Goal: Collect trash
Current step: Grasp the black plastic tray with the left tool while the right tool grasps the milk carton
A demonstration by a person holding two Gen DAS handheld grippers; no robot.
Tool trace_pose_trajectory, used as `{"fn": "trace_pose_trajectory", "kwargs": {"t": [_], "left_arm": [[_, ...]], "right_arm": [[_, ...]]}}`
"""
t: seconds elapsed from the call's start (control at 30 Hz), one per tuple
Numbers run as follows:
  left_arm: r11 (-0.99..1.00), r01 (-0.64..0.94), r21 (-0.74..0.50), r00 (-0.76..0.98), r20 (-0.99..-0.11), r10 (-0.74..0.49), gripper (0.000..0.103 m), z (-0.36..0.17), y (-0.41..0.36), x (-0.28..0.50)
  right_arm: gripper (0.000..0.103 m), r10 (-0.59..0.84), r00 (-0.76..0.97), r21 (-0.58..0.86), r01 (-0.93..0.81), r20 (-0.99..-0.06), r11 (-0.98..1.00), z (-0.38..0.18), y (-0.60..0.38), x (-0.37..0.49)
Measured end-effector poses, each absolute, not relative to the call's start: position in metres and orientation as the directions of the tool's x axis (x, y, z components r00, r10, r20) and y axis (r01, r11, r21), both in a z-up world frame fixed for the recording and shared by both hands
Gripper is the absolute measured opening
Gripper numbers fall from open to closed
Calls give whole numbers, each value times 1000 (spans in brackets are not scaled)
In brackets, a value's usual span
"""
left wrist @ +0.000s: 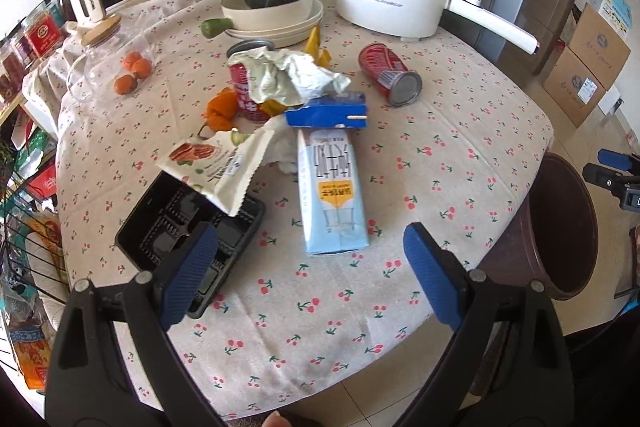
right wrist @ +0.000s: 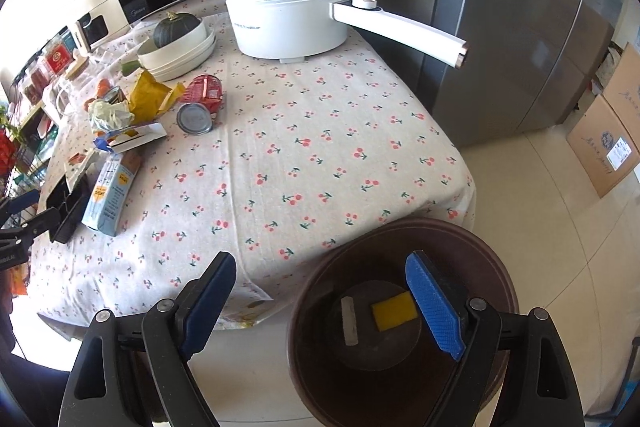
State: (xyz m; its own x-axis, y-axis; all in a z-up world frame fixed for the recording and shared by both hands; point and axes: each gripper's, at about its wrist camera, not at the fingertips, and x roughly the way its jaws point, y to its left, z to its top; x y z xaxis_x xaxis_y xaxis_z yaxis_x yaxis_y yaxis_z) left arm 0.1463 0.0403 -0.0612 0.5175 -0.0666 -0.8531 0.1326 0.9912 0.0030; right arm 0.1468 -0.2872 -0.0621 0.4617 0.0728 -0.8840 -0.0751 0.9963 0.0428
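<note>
Blue-padded fingers of the left gripper [left wrist: 310,275] spread wide, empty, above a cherry-print cloth tabletop [left wrist: 440,163]. Trash lies clustered there: pale-blue milk carton [left wrist: 334,195], black plastic tray [left wrist: 188,231], torn snack packet [left wrist: 218,167], red tin can [left wrist: 390,73]. Right gripper [right wrist: 320,303], equally wide and empty, hangs over a round brown bin [right wrist: 400,347] beside the tabletop. White electric pot [right wrist: 288,11] and steel refrigerator [right wrist: 520,47] stand behind.

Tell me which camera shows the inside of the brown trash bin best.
Right wrist view: it looks down into the brown trash bin, showing a yellow piece and a white strip at the bottom. Left wrist view catches only its rim and side.
</note>
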Motion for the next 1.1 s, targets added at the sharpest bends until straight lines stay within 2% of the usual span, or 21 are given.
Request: {"fn": "trace_pose_trajectory", "kwargs": {"t": [0.27, 0.57, 0.77, 0.93, 1.1], "left_arm": [[998, -11, -64, 445, -894, -52, 94, -83, 109, 157], [998, 55, -39, 369, -928, -57, 93, -121, 118, 180], [996, 90, -11, 341, -939, -42, 84, -136, 111, 191], [994, 107, -4, 336, -941, -40, 66, -140, 109, 192], [997, 74, -18, 373, -927, -44, 61, -126, 117, 186]], "right_arm": [[90, 95, 443, 32, -148, -892, 988, -69, -241, 163], [90, 98, 420, 19, -188, -902, 982, -78, -211, 171], [90, 101, 413, 20, -194, -905, 981, -83, -200, 175], [90, 99, 410, 18, -198, -907, 980, -86, -192, 178], [90, 107, 410, 26, -199, -906, 980, -87, -182, 180]]}}
